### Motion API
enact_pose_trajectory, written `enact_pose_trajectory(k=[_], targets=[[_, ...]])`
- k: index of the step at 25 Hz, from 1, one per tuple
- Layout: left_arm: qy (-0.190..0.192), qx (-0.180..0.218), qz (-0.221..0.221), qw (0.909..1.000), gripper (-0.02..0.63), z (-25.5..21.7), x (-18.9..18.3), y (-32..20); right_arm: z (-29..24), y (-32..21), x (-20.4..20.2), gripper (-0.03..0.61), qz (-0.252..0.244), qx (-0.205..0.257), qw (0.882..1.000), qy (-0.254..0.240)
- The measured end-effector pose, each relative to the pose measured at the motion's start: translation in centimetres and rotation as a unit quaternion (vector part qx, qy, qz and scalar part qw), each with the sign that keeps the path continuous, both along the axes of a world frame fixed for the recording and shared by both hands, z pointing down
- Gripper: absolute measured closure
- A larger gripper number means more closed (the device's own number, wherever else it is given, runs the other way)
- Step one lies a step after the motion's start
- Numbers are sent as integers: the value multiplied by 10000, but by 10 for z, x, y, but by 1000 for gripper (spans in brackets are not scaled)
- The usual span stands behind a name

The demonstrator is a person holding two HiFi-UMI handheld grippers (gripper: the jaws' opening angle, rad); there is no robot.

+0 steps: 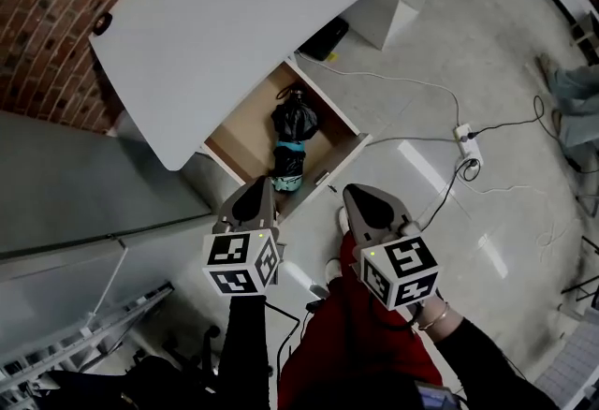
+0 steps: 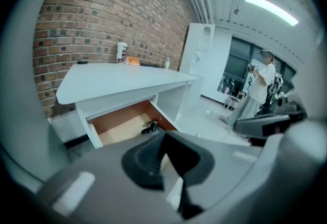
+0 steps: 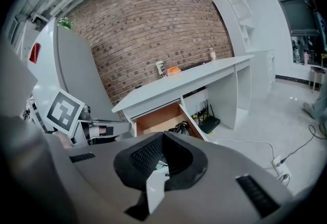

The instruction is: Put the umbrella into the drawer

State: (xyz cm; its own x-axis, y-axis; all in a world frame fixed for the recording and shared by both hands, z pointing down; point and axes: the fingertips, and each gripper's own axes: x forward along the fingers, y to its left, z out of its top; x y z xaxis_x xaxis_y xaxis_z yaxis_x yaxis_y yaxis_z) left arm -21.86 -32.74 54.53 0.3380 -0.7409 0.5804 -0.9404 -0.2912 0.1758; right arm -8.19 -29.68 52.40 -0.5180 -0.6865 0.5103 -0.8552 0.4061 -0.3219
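Observation:
The folded black umbrella [image 1: 292, 141] with a teal band lies inside the open wooden drawer [image 1: 241, 135] under the white desk [image 1: 262, 15]. Both grippers hang side by side in front of the drawer, nearer the body, apart from it. My left gripper [image 1: 255, 200] is shut with nothing in it. My right gripper [image 1: 367, 208] also has its jaws together and holds nothing. In the left gripper view the umbrella [image 2: 151, 127] shows just beyond the left gripper [image 2: 164, 134]. The right gripper view has the umbrella [image 3: 180, 128] peeking over the right gripper [image 3: 163, 135].
A power strip [image 1: 467, 144] with trailing cables lies on the floor at the right. A black box [image 1: 323, 38] sits under the desk. A grey cabinet [image 1: 84, 183] stands left of the drawer. A person [image 2: 263, 85] stands far off in the room.

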Motion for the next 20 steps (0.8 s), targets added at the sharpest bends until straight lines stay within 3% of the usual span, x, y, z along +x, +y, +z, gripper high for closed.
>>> enact_pose_trajectory(k=[20], targets=[[295,951,-303,9946,611,-109,-13,96,-84,66,3,572,-130,910,9957,-129]])
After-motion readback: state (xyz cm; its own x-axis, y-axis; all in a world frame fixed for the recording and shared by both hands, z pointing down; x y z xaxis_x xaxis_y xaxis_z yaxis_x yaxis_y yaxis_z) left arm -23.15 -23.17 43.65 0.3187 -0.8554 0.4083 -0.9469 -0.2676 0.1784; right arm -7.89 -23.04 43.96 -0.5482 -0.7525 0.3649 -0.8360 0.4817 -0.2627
